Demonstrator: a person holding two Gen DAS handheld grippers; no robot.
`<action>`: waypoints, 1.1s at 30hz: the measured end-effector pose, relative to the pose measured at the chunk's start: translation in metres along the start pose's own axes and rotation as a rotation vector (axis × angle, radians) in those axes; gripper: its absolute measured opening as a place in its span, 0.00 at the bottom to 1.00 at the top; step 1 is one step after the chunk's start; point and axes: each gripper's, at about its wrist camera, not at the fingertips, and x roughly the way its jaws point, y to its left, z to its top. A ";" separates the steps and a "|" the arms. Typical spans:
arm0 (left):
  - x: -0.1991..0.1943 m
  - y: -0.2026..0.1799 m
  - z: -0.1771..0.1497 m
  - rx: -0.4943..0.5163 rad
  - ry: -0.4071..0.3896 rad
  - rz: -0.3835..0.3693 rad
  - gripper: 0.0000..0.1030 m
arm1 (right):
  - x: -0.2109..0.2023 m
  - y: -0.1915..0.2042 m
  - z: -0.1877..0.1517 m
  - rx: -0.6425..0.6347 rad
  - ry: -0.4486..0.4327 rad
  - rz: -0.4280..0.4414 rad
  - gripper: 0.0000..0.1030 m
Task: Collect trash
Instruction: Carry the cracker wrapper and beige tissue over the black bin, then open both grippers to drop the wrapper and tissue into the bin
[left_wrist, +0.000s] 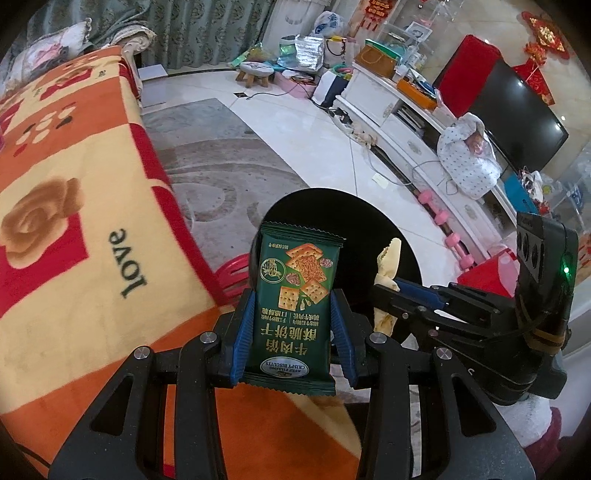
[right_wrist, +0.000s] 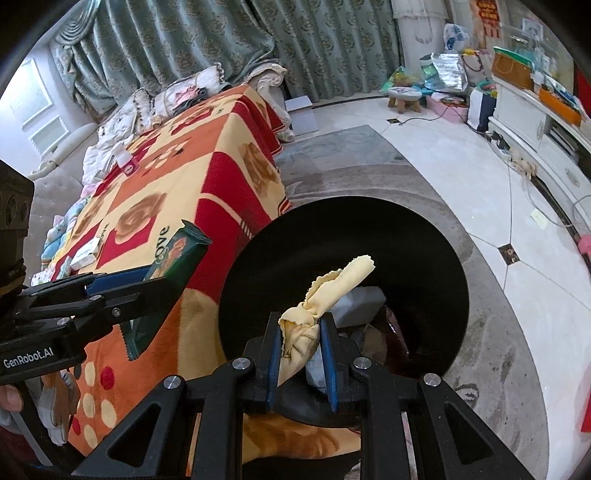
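Both hands over bin, trash in grip. Left tool (left_wrist: 293, 325) clamped on glossy green biscuit wrapper (left_wrist: 295, 295), flat packet upright, long axis along fingers, serrated end toward black round bin (left_wrist: 354, 221) just beyond it at frame centre. Right tool (right_wrist: 300, 354) pinched narrow on crumpled yellow cloth scrap (right_wrist: 325, 295), soft, frayed tail pointing into bin mouth (right_wrist: 424, 240), directly above grey refuse inside; right hand appears nearer to drop. Plush rose-print blanket (left_wrist: 74, 221) at left covers counter.
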 end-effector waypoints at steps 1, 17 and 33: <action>0.002 -0.001 0.000 -0.001 0.002 -0.003 0.37 | 0.000 -0.002 0.000 0.005 0.000 -0.004 0.17; 0.013 -0.006 0.009 -0.040 0.003 -0.084 0.37 | 0.005 -0.026 0.003 0.070 0.007 -0.016 0.18; -0.009 0.009 0.007 -0.085 -0.031 -0.044 0.53 | 0.006 -0.024 0.004 0.109 0.022 -0.004 0.39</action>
